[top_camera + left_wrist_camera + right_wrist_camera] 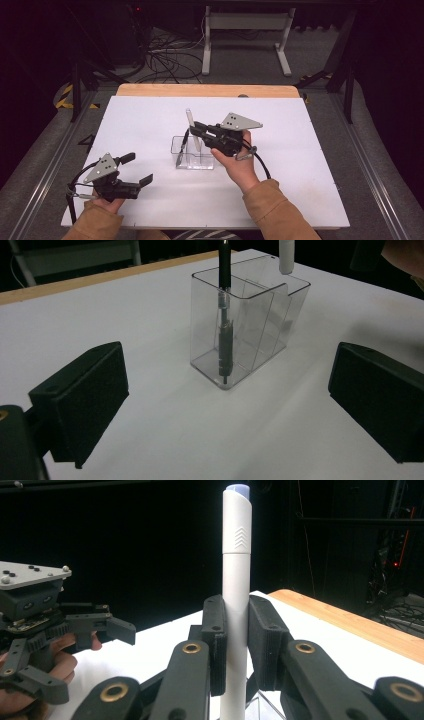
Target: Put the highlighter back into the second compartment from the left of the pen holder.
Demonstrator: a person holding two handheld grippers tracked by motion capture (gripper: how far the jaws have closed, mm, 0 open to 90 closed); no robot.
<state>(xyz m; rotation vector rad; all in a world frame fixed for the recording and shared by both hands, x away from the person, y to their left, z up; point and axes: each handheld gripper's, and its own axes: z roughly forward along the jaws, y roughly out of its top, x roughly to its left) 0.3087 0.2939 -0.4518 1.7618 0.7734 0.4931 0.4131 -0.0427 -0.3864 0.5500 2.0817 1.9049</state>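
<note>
A clear plastic organizer box (201, 162) with dividers stands at the middle of the white table. A black pen (183, 146) leans upright in its left compartment. My right gripper (196, 129) is shut on a white marker (190, 121), holding it upright over the box. In the right gripper view the marker (236, 575) rises between the pads, gripper (236, 635) closed on its barrel. My left gripper (137, 168) rests open near the table's front left. Its view looks between the spread jaws (227, 390) at the box (265, 335), the pen (223, 335) and the marker's lower tip (285, 257).
The white table top (300, 150) has a wooden strip (207, 90) along its far edge. Beyond it on the floor lie loose cables (165, 60) and a white stand's legs (245, 22). The left hand and its gripper (45, 625) appear in the right gripper view.
</note>
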